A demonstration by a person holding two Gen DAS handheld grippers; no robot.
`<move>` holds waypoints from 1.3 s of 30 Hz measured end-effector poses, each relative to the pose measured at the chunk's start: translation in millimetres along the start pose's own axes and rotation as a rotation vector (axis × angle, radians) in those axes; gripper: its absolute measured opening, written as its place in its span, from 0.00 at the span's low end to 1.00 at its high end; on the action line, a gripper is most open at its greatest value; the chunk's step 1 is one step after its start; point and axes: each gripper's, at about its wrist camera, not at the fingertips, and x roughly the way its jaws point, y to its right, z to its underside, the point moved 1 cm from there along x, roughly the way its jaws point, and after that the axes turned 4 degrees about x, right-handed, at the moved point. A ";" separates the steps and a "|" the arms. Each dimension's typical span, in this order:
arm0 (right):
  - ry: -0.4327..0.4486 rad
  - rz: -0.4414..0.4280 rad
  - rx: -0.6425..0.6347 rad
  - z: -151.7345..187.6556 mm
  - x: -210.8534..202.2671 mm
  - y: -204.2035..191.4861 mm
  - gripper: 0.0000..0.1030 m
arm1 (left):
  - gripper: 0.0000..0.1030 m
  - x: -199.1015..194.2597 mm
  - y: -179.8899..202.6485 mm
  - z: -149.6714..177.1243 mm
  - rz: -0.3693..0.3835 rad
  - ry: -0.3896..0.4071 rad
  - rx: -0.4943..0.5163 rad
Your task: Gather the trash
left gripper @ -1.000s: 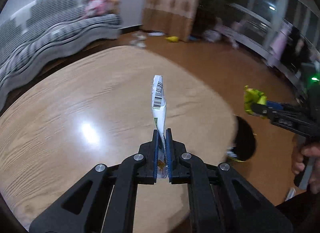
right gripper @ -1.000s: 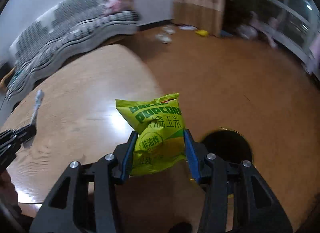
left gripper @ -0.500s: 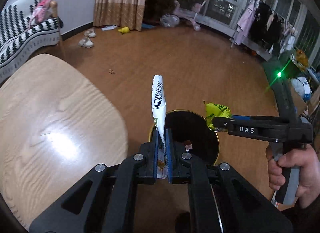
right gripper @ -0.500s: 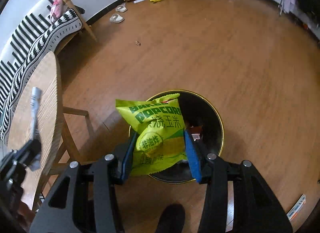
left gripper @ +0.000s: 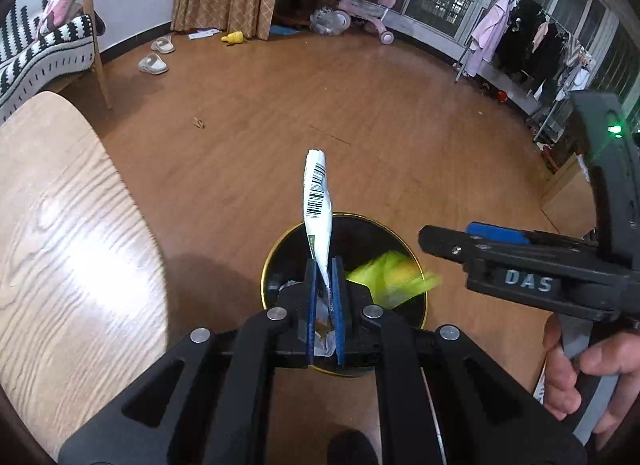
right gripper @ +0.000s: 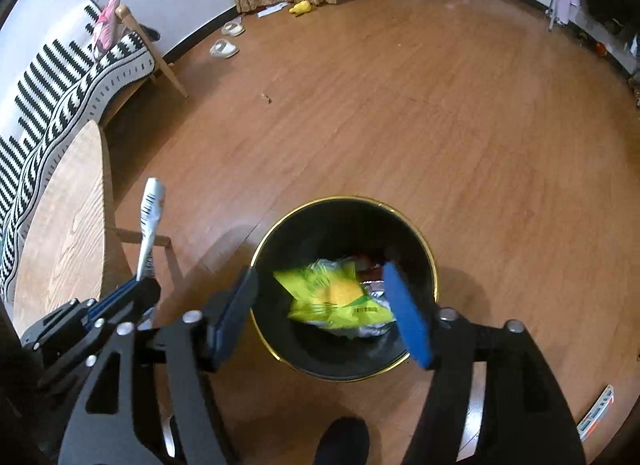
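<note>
**Two hand-held grippers over the bin, one pack released**

Two hand-held grippers hang above a black trash bin [right gripper: 430, 261] with a gold rim, standing on the wooden floor [right gripper: 400, 113].

Right hand-held gripper [right gripper: 324, 315]: jaws spread wide, having just been opening; blue pads clear of everything. The yellow-green popcorn bag [right gripper: 338, 297] sits between them in the picture but below, inside the bin, blurred, over silvery wrappers. In the left wrist view the same bag [left gripper: 394, 277] shows as a blurred streak at the bin's right rim.

Left hand-held gripper [left gripper: 324, 293]: jaws pressed together, pinching the lower end of a white wrapper [left gripper: 318, 205] with a barcode; the wrapper stands upright above the bin's near edge. In the right wrist view it appears at lower left, wrapper [right gripper: 150, 221] sticking upward.

Tabletop [left gripper: 60, 245], light wood grain, fills the left of the frame, beside the bin. A person's hand [left gripper: 588, 373] grips the right handle at lower right.
</note>
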 end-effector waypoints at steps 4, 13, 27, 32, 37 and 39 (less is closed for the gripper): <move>0.031 0.010 0.033 -4.0 -6.2 9.8 0.63 | 0.06 15.6 2.8 -1.4 0.026 -0.021 -0.007; 0.110 0.016 0.099 -10.0 -29.8 22.3 0.68 | 0.15 45.8 22.8 -1.7 0.092 -0.062 -0.003; 0.167 -0.067 0.054 -10.1 -55.4 -20.6 0.78 | 0.91 -60.5 -32.0 -3.6 -0.039 0.085 -0.069; 0.142 -0.173 -0.125 6.3 -55.3 -117.9 0.78 | 0.94 -153.1 -102.6 24.1 -0.253 0.176 -0.146; 0.109 -0.274 -0.304 41.4 -55.4 -230.7 0.78 | 0.94 -234.3 -187.6 84.0 -0.453 0.164 -0.326; 0.094 -0.308 -0.381 60.8 -56.4 -274.5 0.78 | 0.94 -273.1 -221.7 118.6 -0.531 0.168 -0.400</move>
